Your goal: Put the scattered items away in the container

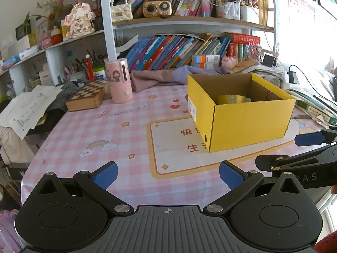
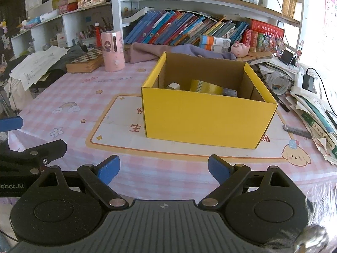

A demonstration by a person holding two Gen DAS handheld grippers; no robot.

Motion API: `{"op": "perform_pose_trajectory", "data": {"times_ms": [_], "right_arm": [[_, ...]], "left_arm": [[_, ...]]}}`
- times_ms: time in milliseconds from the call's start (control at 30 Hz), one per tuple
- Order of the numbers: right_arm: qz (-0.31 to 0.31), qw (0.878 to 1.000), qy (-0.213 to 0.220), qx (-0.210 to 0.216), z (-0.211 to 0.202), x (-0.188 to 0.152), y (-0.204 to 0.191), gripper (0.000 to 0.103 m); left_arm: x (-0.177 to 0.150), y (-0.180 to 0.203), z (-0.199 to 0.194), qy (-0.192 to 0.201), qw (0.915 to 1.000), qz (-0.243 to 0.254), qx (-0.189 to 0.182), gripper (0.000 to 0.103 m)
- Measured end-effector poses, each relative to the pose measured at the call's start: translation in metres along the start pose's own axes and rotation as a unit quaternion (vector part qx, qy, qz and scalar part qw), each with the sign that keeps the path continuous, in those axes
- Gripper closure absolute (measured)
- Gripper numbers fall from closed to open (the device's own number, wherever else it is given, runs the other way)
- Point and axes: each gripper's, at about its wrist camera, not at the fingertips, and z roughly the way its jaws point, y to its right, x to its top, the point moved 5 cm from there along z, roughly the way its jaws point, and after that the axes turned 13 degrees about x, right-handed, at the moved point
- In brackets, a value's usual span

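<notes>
Left gripper is hovering over the pink checked tabletop with its jaws spread wide, nothing between them. The yellow box is sitting ahead of those jaws and a bit to the right, with a tape roll lying inside. Right gripper is facing the box straight on, jaws also spread and gripping nothing

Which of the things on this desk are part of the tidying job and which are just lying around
Job:
yellow cardboard box
yellow tape roll inside it
small white block inside it

Lying about:
folding chessboard
pink cylinder
purple cloth
pig plush
</notes>
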Motion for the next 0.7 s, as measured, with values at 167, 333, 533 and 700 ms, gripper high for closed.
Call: {"op": "perform_pose_trajectory", "data": {"times_ms": [167, 333, 533, 700], "right_arm": [[-0.005, 1.000, -0.002, 0.004, 0.0008, 0.0003, -0.0037, 0.012], [-0.008, 1.000, -0.005, 0.005, 0.0020, 0.0005, -0.0050, 0.012], [-0.008, 1.000, -0.006, 0.004, 0.0021, -0.0001, -0.0045, 0.012], [-0.006, 1.000, -0.004, 0.001, 0.0018, -0.0011, -0.0024, 0.012]], "left_arm": [[-0.0011, -0.0037, 0.0006, -0.004, 1.0000, -0.006, 0.003, 0.000], [-0.0021, -0.0050, 0.0013, -0.008, 0.9999, -0.010, 0.003, 0.000], [-0.0012, -0.0026, 0.0026, -0.009, 0.9999, -0.006, 0.002, 0.000], [-0.0006, -0.0009, 0.0033, -0.008, 1.0000, -0.001, 0.001, 0.000]]}}
